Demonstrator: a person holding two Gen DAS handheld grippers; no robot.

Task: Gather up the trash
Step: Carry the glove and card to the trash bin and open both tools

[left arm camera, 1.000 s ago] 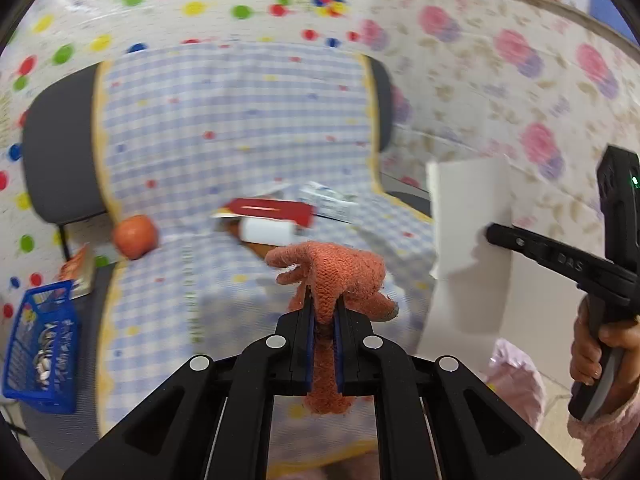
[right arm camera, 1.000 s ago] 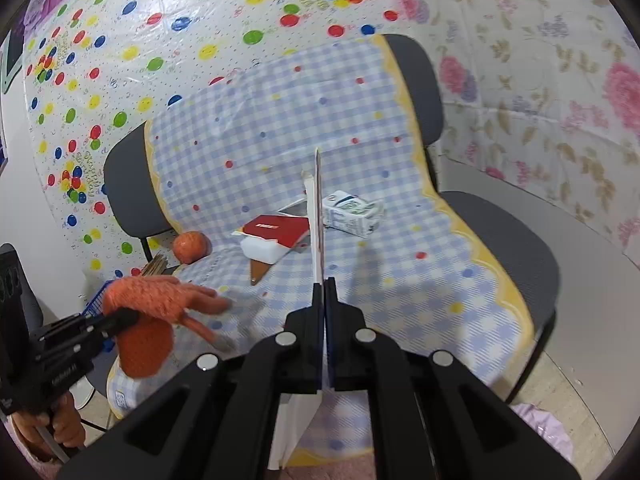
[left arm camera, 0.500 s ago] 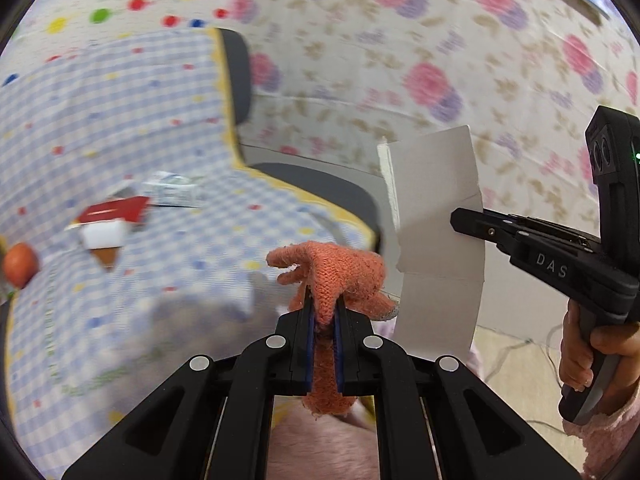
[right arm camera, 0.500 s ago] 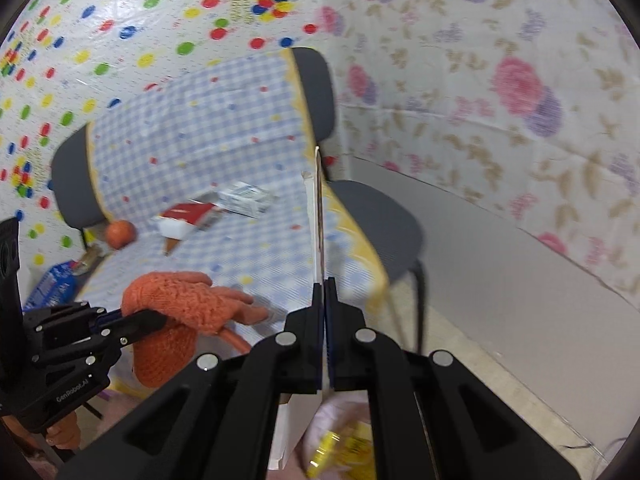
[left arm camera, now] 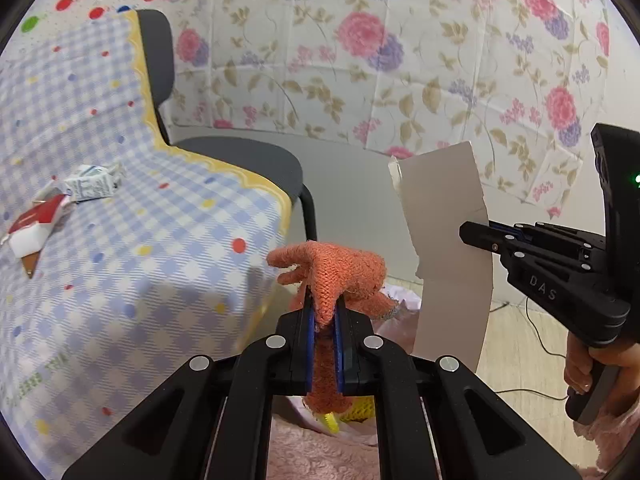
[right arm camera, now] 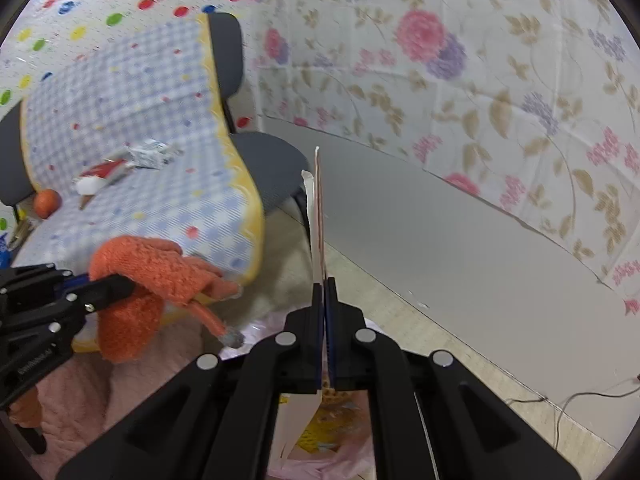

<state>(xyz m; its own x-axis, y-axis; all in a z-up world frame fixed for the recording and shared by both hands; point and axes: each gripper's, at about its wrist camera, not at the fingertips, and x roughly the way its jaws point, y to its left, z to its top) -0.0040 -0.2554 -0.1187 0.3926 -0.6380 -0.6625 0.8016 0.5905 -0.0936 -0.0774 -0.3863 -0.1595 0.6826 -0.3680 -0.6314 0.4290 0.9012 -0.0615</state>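
Note:
My left gripper (left arm camera: 322,308) is shut on an orange knitted glove (left arm camera: 340,272), which hangs in the air past the front corner of the chair; it also shows in the right wrist view (right arm camera: 148,276). My right gripper (right arm camera: 324,280) is shut on a flattened white cardboard piece (right arm camera: 319,216), seen edge-on; in the left wrist view the cardboard (left arm camera: 448,240) stands upright to the right of the glove. A pink trash bag (right arm camera: 332,452) with yellow wrappers in it lies open on the floor below both grippers.
A chair covered with a blue checked cloth (left arm camera: 120,240) holds a small milk carton (left arm camera: 92,186), a red and white box (left arm camera: 32,224) and an orange ball (right arm camera: 47,203). Floral wall and grey skirting (right arm camera: 460,240) stand behind. A cable (right arm camera: 592,392) lies on the floor.
Both grippers have swung right and away from the chair seat, carrying the glove and the cardboard over the pink bag on the floor. Both grips have stayed shut.

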